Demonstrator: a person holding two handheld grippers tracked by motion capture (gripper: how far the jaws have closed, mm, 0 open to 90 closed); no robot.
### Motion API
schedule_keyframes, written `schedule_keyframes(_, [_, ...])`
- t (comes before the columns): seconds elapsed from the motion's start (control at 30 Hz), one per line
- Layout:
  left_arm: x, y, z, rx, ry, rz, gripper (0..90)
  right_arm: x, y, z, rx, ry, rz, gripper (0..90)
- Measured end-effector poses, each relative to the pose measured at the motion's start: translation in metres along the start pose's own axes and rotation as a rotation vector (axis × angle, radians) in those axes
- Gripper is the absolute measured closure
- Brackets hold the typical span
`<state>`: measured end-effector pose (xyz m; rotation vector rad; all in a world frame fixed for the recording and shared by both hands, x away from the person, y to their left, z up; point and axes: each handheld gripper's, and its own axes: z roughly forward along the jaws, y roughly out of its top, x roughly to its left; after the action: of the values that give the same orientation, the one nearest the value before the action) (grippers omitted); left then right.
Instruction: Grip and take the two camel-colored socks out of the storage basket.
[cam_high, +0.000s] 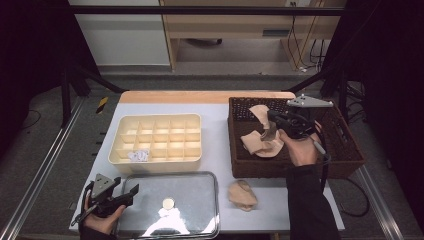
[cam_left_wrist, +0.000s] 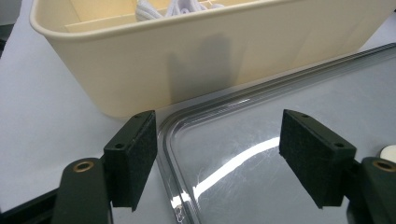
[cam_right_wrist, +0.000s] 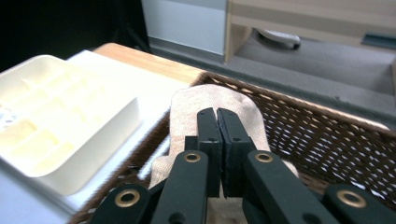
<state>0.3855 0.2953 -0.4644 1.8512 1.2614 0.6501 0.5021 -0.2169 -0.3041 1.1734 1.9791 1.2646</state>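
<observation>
My right gripper (cam_high: 270, 130) is over the dark wicker basket (cam_high: 295, 170) at the right, its jaws pressed together on a beige sock (cam_high: 260, 142). In the right gripper view the right gripper (cam_right_wrist: 217, 114) has that sock (cam_right_wrist: 184, 112) rising just behind its tips, above the basket (cam_right_wrist: 327, 140). Another beige sock (cam_high: 242, 194) lies on the table in front of the basket. My left gripper (cam_high: 131, 192) stands open at the left corner of a shiny metal tray (cam_high: 200, 220). In the left gripper view the left gripper (cam_left_wrist: 217, 158) holds nothing between its pads, above the tray rim (cam_left_wrist: 168, 140).
A cream divided box (cam_high: 155, 137) sits behind the tray, with a white rolled item (cam_high: 139, 155) in a front compartment. Its wall (cam_left_wrist: 210, 56) stands just ahead of my left jaws. A small round pale object (cam_high: 168, 203) rests on the tray.
</observation>
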Motion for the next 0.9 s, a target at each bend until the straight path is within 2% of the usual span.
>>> schedule_keyframes(0.27, [0.000,0.001,0.000,-0.005,-0.001,0.003,27.6,0.028,0.005,-0.019,-0.049,0.056,-0.043,89.2])
schedule_keyframes(0.47, [0.000,0.002,-0.001,-0.017,-0.004,-0.001,27.6,0.057,0.003,-0.030,-0.062,0.135,-0.089,89.1])
schedule_keyframes(0.67, [-0.001,0.003,-0.003,-0.024,-0.007,0.004,27.6,0.084,-0.008,-0.031,-0.054,0.212,-0.124,89.1])
schedule_keyframes(0.9, [-0.002,0.003,-0.004,-0.031,-0.013,0.005,27.7,0.109,-0.020,-0.028,-0.035,0.272,-0.154,89.1])
